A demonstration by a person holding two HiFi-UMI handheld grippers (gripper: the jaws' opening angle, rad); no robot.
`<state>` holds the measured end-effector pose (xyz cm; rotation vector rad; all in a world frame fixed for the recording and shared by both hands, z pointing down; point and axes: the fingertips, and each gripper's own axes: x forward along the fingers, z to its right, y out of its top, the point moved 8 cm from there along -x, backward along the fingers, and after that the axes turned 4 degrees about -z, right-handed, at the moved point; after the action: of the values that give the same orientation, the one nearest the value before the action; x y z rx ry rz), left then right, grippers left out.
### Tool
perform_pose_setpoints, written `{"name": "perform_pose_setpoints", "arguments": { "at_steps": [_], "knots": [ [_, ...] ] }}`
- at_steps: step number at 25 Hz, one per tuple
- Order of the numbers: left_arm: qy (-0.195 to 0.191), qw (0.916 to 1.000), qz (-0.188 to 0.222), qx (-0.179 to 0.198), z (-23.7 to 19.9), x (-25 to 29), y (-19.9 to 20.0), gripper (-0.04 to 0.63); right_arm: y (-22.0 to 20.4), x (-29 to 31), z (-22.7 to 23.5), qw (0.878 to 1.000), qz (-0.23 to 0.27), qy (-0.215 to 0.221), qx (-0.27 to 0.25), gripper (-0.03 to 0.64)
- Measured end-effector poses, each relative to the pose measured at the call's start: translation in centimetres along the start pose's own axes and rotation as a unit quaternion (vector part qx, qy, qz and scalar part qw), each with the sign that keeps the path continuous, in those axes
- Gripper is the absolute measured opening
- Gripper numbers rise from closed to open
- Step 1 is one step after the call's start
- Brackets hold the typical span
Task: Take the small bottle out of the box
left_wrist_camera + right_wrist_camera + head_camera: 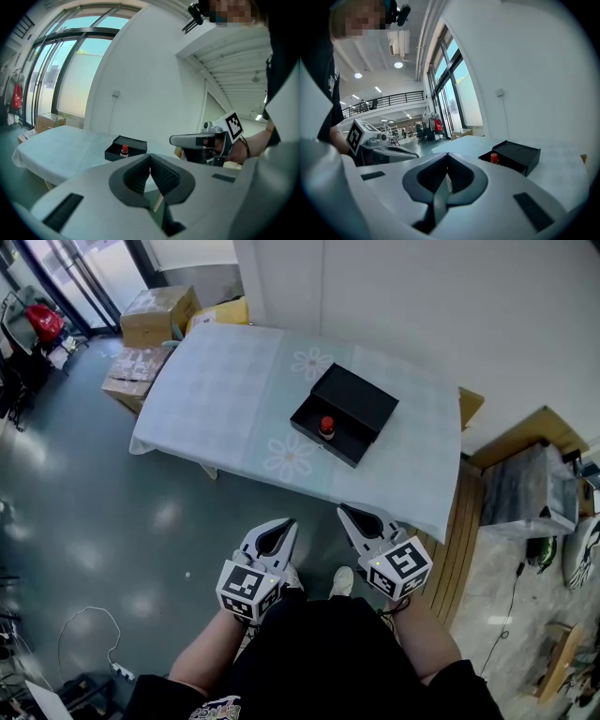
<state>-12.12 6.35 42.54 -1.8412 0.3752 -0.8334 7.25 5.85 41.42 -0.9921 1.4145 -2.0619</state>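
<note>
A black box [354, 399] lies open on the table's pale blue cloth [225, 381]. The small bottle [326, 427] with a red cap stands upright inside it. Both grippers hang close to the person's body, short of the table's near edge and well away from the box. The left gripper [281, 525] is shut with nothing between its tips. So is the right gripper [349, 513]. The left gripper view shows its shut tips [150, 156], with the box [136, 145] and bottle [124, 150] beyond. From the right gripper view, the box [518, 154] and bottle [494, 158] sit ahead to the right.
Cardboard boxes [157, 313] are stacked beyond the table's far left corner. A grey crate [527, 491] and wooden boards [466, 531] stand to the right. A white cable [89, 629] lies on the floor at the lower left. A white wall runs behind the table.
</note>
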Motion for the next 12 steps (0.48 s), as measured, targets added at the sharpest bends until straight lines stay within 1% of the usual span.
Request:
{"name": "perform_pose_setpoints", "arguments": {
  "at_steps": [12],
  "knots": [
    [-0.035,0.9993,0.000,0.010,-4.3,-1.0,0.7,0.028,1.1,3.9,-1.4,0.999,0.008,-0.035,0.006,0.023]
  ]
}}
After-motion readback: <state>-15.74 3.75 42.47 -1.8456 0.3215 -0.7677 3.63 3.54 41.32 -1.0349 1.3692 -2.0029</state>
